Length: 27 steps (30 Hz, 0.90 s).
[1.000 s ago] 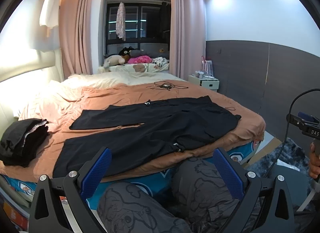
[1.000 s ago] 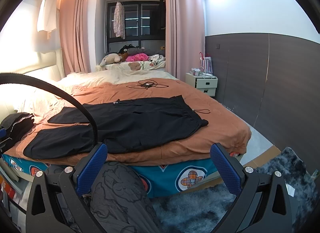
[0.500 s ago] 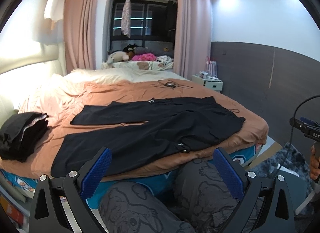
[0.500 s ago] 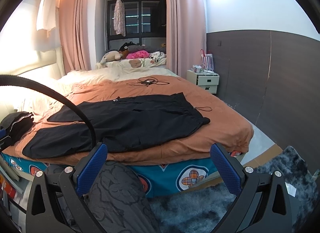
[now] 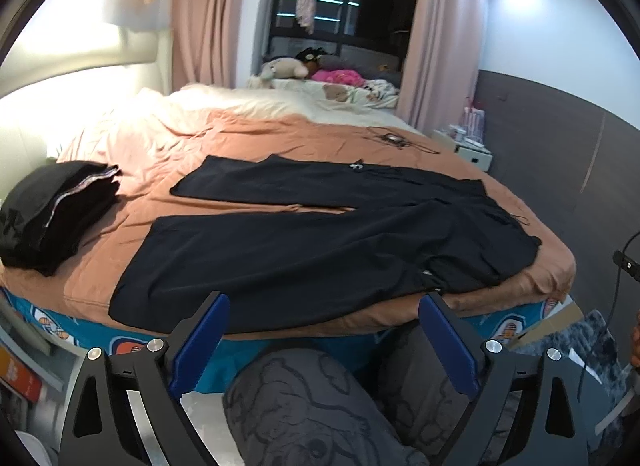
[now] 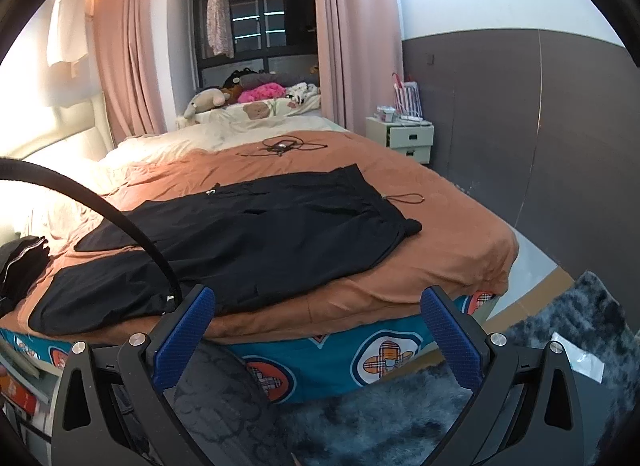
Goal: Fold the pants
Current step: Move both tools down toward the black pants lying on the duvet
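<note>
the black pants (image 5: pixel 328 242) lie flat and spread out on the orange bed cover (image 5: pixel 248 137), near the bed's front edge, with both legs pointing to the left side of the view. your left gripper (image 5: pixel 320 340) hangs in front of the bed, above your knee (image 5: pixel 304 398); its blue fingers (image 5: pixel 200 342) are wide apart and just starting to close, with nothing between them. your right gripper (image 6: pixel 316 340) has its fingers spread wide too, and it holds nothing. only your left view shows the whole pile of dark folded clothes (image 5: pixel 52 209) sitting on the bed to the left of the pants; your right view cuts most of that pile off at the edge. only your right view shows the fuzzy grey rug (image 6: pixel 400 414) well, and the thin cord (image 6: pixel 404 198) lying by the waist of the pants. a black cable (image 6: pixel 132 229) curves across your right view and hides part of the pant legs. the far end of the bed, with soft toys (image 6: pixel 208 99), is small and hard to make out.
</note>
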{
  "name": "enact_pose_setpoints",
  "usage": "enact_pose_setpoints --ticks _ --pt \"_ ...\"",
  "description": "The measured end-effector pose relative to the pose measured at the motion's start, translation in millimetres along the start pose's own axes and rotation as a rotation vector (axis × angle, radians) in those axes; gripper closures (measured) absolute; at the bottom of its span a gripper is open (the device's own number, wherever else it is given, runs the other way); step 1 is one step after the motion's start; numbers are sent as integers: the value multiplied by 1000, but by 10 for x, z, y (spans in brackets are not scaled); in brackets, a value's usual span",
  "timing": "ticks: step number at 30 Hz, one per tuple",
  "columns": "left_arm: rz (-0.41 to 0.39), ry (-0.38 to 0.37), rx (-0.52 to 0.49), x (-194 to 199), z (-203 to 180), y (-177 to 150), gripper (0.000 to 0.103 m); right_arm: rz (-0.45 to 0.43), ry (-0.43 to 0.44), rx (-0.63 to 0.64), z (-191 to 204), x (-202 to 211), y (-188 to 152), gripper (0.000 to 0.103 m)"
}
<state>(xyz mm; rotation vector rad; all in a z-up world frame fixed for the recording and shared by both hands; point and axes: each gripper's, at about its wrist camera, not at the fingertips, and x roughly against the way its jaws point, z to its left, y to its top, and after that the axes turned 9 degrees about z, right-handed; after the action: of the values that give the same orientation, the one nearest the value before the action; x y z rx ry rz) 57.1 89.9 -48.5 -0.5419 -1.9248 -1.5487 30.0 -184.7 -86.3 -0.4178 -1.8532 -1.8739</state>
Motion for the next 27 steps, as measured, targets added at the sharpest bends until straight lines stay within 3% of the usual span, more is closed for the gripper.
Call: enact_pose_setpoints --ticks 8,11,15,22,27 --pt "34 23 80 -249 308 72 12 52 31 -35 -66 -373 188 0" --pt "51 66 102 -351 425 70 12 56 64 -37 -93 -541 263 0" --pt "95 86 182 -503 654 43 12 74 90 -63 -182 -813 364 0" --pt "109 128 280 -679 1030 -92 12 106 83 -107 -330 -1128 456 0" --pt "129 111 333 -842 1229 -207 19 171 60 -129 -393 -1321 445 0"
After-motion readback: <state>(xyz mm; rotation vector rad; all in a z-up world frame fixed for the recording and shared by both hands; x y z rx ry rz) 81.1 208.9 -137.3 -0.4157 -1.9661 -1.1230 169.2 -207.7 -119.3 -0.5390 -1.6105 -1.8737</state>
